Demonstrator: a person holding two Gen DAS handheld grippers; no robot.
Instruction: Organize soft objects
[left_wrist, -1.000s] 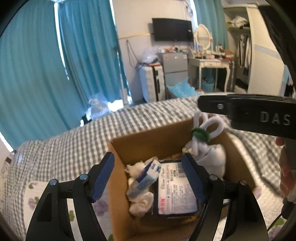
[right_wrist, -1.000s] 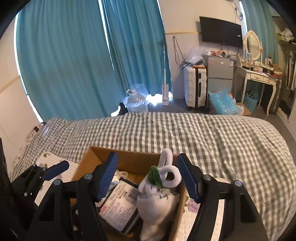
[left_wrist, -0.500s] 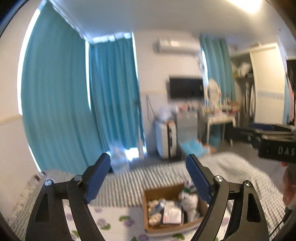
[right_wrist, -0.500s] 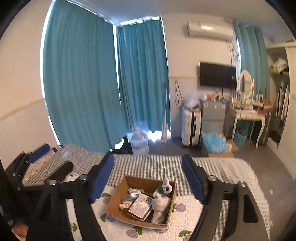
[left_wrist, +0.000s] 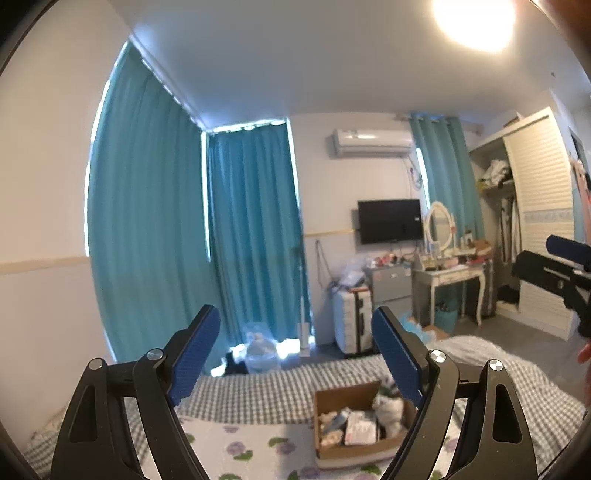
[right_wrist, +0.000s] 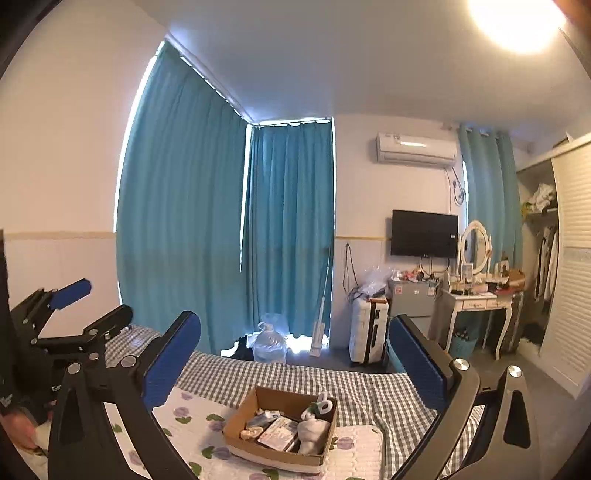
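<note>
Bedroom w/ teal curtains (right_wrist: 229, 229), wall TV (right_wrist: 424, 233), AC unit (right_wrist: 416, 148), vanity desk (right_wrist: 476, 299) and suitcase (right_wrist: 369, 334) at the far wall. Bed (right_wrist: 288, 376) in the foreground: gray check cover, w/ a white floral mat (right_wrist: 177, 424) over its near part.

Left gripper (left_wrist: 295, 356): jaws wide apart, blue pads bare, nothing held or touched; it hangs well above the bed. Right gripper (right_wrist: 295, 363): same, jaws wide, empty, well above the bed. Each shows in the other's view, at the frame edge.

Box (right_wrist: 240, 415), open-top cardboard, sits on the mat toward the bed's right edge, near where mat meets check cover. In right view its long axis runs roughly left-right, slightly skewed, near left corner closest to cam. Inside: white plush (right_wrist: 314, 426) at the right end, upright-ish, looped ears and a green bit on top pointing up past the rim; flat tissue pack (right_wrist: 277, 432) in the middle, lying face up, long axis running front-to-back of the box; small blue/white pack (right_wrist: 260, 419) and pale soft items (right_wrist: 251, 434) at the left end, too small to tell more. Left view shows the box (left_wrist: 343, 397) partly behind the right finger.
</note>
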